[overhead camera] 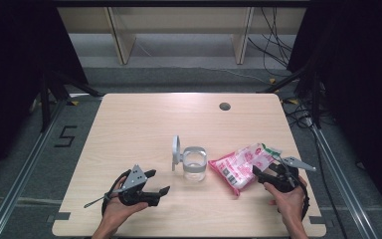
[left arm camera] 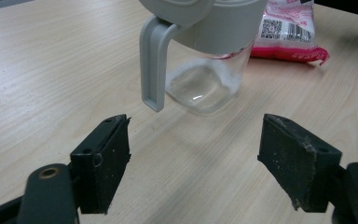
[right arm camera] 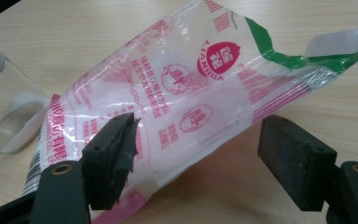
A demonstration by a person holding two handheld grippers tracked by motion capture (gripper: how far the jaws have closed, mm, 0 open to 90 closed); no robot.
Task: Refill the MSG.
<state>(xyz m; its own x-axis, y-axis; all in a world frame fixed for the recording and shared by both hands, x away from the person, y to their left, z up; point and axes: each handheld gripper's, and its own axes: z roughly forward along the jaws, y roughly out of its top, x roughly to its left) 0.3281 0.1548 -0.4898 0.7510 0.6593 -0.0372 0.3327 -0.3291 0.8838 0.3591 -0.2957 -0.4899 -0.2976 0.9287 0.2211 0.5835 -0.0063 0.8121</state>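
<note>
A clear jar (overhead camera: 195,169) with a grey collar and a raised grey lid (overhead camera: 176,152) stands mid-table. To its right lies a pink-and-white printed plastic bag (overhead camera: 239,167) with a green torn top. My left gripper (overhead camera: 160,181) rests open at the front left and points at the jar (left arm camera: 205,84), whose grey handle (left arm camera: 151,65) hangs just beyond its jaws (left arm camera: 196,144). My right gripper (overhead camera: 256,175) is open at the bag's near right edge. The bag (right arm camera: 191,79) slants up across the gap between the wide jaws (right arm camera: 198,140), and neither pad presses on it.
The wooden table (overhead camera: 144,124) has a round cable hole (overhead camera: 224,106) at the back. In the right gripper view the jar (right arm camera: 4,112) stands at the far left. Cables and black stands line the floor around the table.
</note>
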